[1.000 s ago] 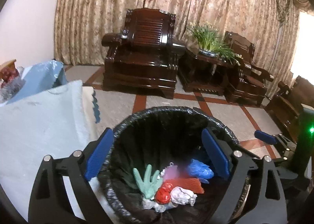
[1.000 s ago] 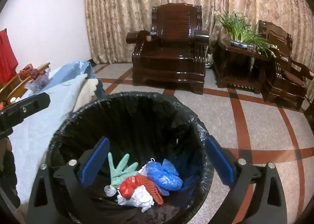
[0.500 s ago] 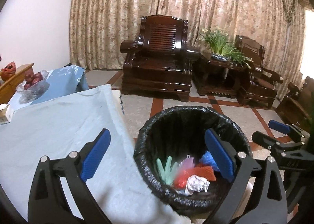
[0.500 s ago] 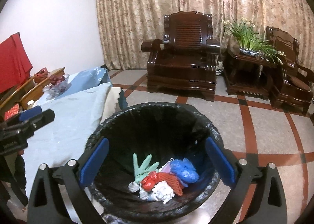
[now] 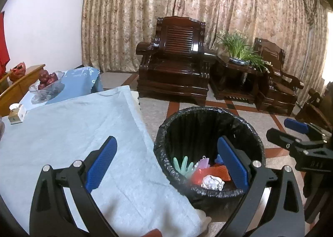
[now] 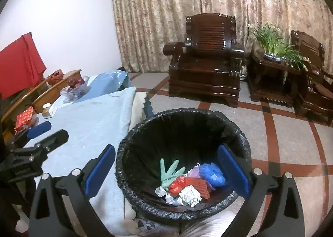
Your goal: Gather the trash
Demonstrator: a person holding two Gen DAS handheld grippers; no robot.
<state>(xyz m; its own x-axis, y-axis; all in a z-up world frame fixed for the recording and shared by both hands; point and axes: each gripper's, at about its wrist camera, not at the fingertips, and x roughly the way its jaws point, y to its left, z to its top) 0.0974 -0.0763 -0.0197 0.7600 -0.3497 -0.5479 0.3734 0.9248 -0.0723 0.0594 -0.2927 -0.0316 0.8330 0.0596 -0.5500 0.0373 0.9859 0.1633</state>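
You can't read any writing here: there's small white lettering on the side of the left gripper body in the right wrist view, too blurred to make out.

Your left gripper (image 5: 166,162) is spread wide w/ nothing btwn the blue pads, hanging over the edge of the light blue cloth (image 5: 79,124) and the near rim of the bin. Your right gripper (image 6: 166,169) is also released and empty, held above the bin mouth.

The trash bin (image 6: 235,124) sits on the tiled floor just beside the cloth-covered table, lined w/ a black bag. The trash is at its bottom: a mint green glove (image 6: 168,171), a red crumpled wrapper (image 6: 177,186), an orange-red ribbed piece (image 6: 198,186), a white crumpled paper (image 6: 190,195), a blue plastic bag (image 6: 212,173) and a pale purple bit (image 6: 194,172), all piled touching each other.

At the table's far end a clear glass bowl (image 5: 46,89) holds dark red fruit. A small white box (image 5: 17,113) sits near it.
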